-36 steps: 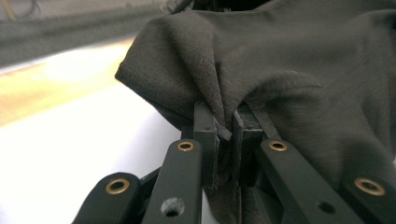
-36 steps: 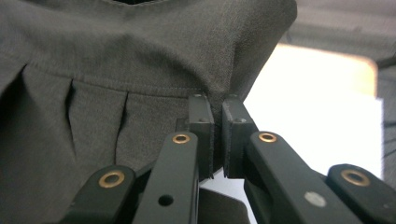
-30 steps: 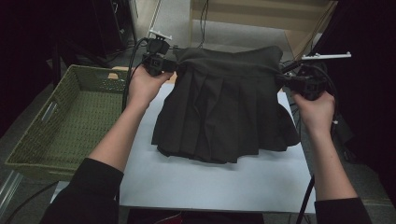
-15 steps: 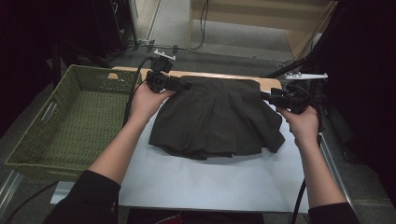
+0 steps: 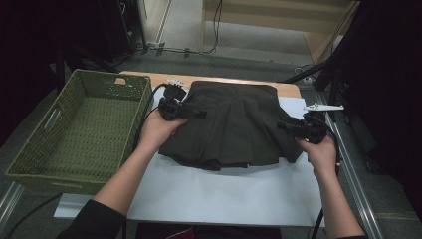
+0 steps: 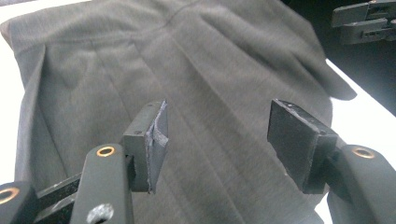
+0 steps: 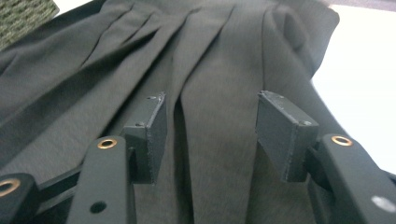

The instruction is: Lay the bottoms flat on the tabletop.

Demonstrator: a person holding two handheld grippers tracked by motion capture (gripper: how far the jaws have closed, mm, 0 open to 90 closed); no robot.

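One dark pleated skirt (image 5: pixel 231 124) lies flat on the white sheet (image 5: pixel 249 194) covering the counter, right of the green basket (image 5: pixel 74 129). The high view shows that basket whole; the right gripper view catches just its corner. Both the left gripper (image 6: pixel 217 140) and the right gripper (image 7: pixel 210 135) have fingers spread, the skirt lying beneath them, ungripped.

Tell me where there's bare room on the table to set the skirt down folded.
The white mat lies bare between the skirt hem and the near edge. The green basket looks empty. The far half is crowded: the skirt with both grippers over it.
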